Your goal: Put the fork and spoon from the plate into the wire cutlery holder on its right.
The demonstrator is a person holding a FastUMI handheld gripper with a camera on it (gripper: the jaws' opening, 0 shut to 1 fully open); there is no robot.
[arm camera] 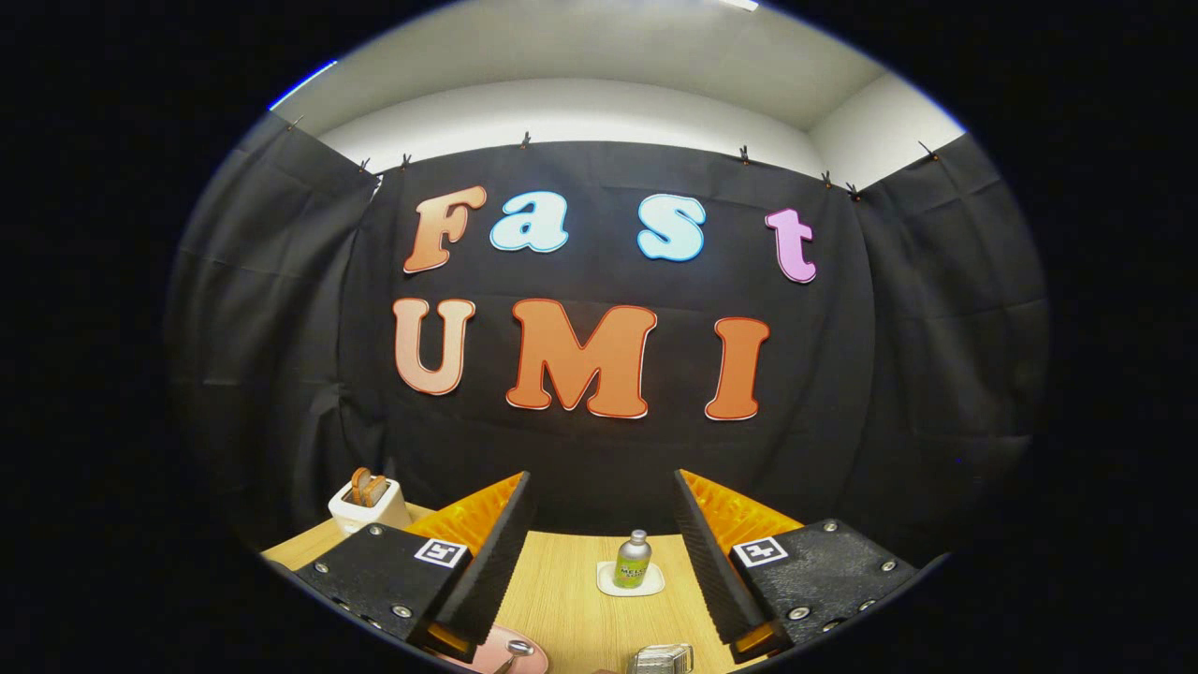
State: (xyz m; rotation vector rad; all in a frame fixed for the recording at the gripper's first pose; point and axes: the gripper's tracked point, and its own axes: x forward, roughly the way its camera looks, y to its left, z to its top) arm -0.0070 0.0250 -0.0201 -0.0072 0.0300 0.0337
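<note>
The gripper (pixel 604 552) is held above a light wooden counter (pixel 571 599), its two fingers spread wide apart with nothing between them but bare wood and, farther off, a small bottle. Each finger (pixel 496 552) is black along its inner face with an orange ribbed side behind it, and each sits on a black block carrying a small square black-and-white marker. Close below the gripper, just inside the left finger, part of a pink plate (pixel 487 655) shows on the counter, and on it lies a piece of metal cutlery (pixel 515 651) with a rounded shiny end; whether this is the spoon or the fork cannot be told, as most of it is cut off from sight. To the right of the plate, still on the near part of the counter and closer to the right finger, the top of the wire cutlery holder (pixel 661 659) shows as a silvery mesh rim; what lies inside it cannot be made out. Plate and holder sit near each other with a strip of bare wood between them. Beyond the fingers, roughly midway between them, a small silver bottle with a green label (pixel 634 560) stands upright on a white square coaster (pixel 629 580). Off to the left, beyond the left finger near the far corner of the counter, a white toaster (pixel 369 505) stands with two brown slices (pixel 368 487) poking out of its top. The black cloth wall rises behind the counter.
</note>
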